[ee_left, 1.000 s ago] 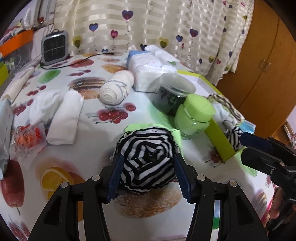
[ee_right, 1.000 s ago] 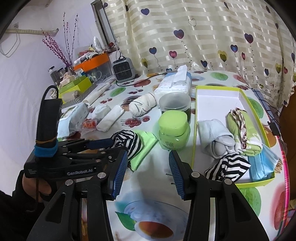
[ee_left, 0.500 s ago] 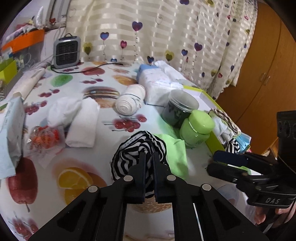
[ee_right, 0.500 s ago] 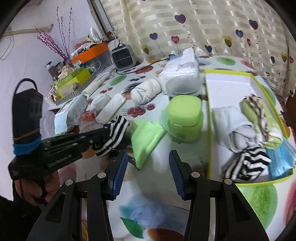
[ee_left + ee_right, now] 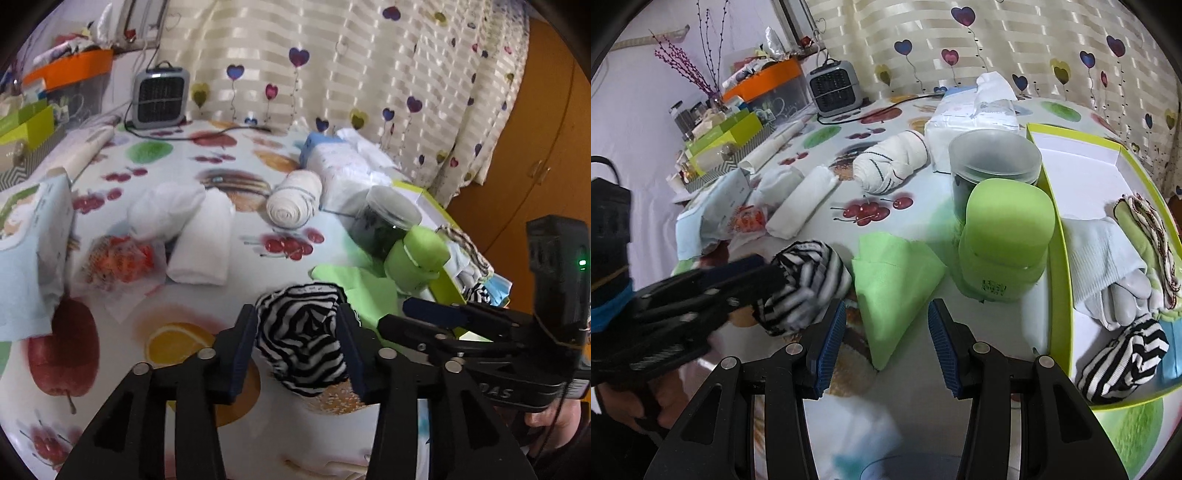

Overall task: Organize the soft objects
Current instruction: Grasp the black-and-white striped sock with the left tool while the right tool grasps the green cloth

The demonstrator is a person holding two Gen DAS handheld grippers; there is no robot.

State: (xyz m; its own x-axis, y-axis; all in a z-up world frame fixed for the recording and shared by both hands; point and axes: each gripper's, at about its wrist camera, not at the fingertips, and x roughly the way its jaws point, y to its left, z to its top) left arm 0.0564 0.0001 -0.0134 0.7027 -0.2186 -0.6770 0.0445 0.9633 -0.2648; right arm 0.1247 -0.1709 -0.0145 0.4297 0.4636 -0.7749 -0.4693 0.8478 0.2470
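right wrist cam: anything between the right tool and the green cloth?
Nothing. In the right wrist view the right tool is open, and the green cloth has its near tip already between the fingers, on the tablecloth.

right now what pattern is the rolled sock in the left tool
Black and white stripes, clearest in the left wrist view.

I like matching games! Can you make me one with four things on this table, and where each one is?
Things:
1. striped sock ball
2. green cloth
3. green jar
4. white glove

Places:
A. inside the yellow-rimmed tray
B. between the left gripper fingers
C. flat on the table, ahead of the open right gripper
D. standing just outside the tray wall

Pairs: 1-B, 2-C, 3-D, 4-A
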